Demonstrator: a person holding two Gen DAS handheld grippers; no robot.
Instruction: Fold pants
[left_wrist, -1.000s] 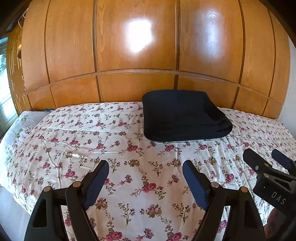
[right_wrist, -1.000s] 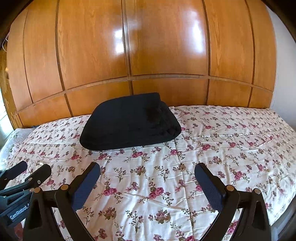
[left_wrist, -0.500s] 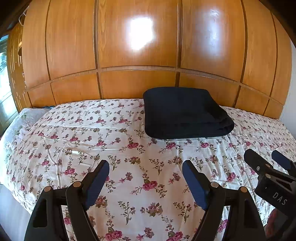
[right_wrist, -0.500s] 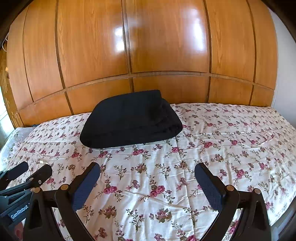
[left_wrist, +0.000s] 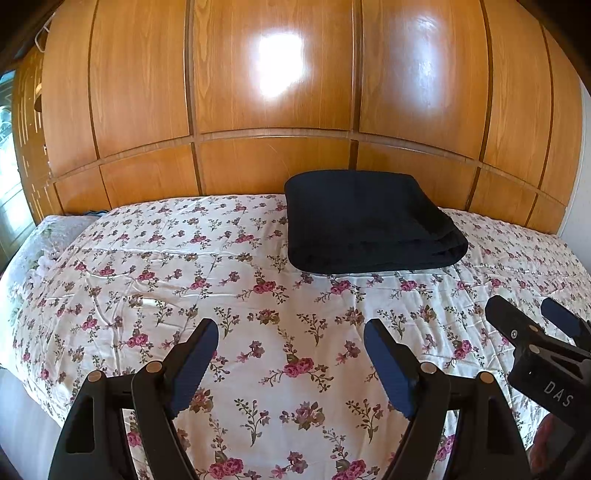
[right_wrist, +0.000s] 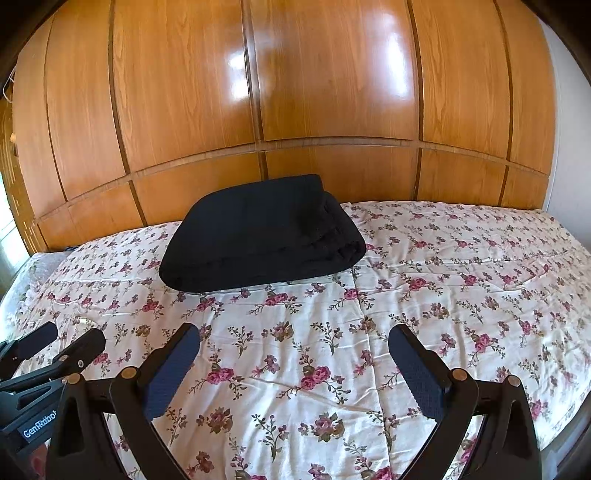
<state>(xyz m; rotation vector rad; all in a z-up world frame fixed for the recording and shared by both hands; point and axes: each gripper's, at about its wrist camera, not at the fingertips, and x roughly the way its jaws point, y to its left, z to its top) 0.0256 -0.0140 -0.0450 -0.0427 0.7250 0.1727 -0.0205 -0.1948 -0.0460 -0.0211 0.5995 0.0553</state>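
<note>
The black pants (left_wrist: 365, 221) lie folded in a thick rectangular stack at the far side of the bed, against the wooden panel wall; they also show in the right wrist view (right_wrist: 258, 236). My left gripper (left_wrist: 291, 332) is open and empty, held above the floral bedspread well short of the pants. My right gripper (right_wrist: 295, 338) is open and empty too, at about the same distance. The right gripper appears at the right edge of the left wrist view (left_wrist: 535, 325), and the left gripper appears at the left edge of the right wrist view (right_wrist: 59, 339).
The bed carries a white bedspread with pink flowers (left_wrist: 184, 266), also in the right wrist view (right_wrist: 461, 266). Glossy wooden panels (left_wrist: 273, 92) rise behind the bed. A window (left_wrist: 7, 147) is at the far left. The bed's near edge (left_wrist: 22, 413) drops off at lower left.
Both views have tilted down a little and drawn back slightly, so the pants and bed sit a bit higher in frame. Both grippers stay open. The pants have not moved.
</note>
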